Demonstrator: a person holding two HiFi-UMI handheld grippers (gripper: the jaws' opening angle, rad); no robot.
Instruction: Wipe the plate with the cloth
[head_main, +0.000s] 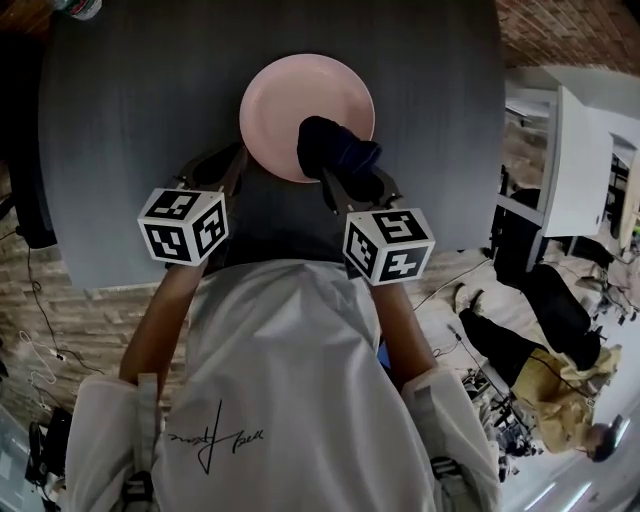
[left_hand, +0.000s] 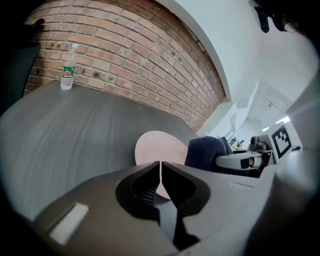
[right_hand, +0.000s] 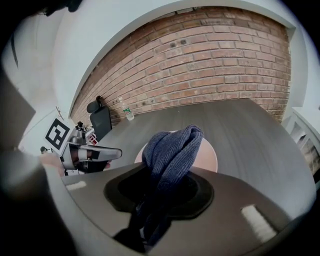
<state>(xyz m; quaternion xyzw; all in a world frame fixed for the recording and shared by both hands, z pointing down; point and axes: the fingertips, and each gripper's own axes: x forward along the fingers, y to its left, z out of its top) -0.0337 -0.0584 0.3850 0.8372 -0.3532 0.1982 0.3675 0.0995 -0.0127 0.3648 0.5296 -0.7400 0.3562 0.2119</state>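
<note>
The cloth (right_hand: 172, 150), a dark blue ribbed knit, is clamped in the right gripper (right_hand: 165, 192). The jaws bite its lower part, and a thick folded bunch stands out past the tips. It looks soft, light and limp, so I judge it will flatten and drag easily. The grip is low on the fabric, which leaves plenty of free cloth to press down.

From the head view that bunch hangs over the near right part of the plate (head_main: 290, 100). Whether it touches the surface yet I cannot tell.

The plate is pale pink, round and shallow, and looks smooth and rigid. It probably slides on the table and chips if knocked, so its rim is the sensible place to steady it.

The left gripper (left_hand: 160, 167) has its jaws together with nothing between them. Its tips sit at the plate's near left edge.

The dark grey table (left_hand: 75, 130) spreads around the plate. A water bottle (left_hand: 67, 67) stands well beyond the plate, at the far edge by the brick wall.
</note>
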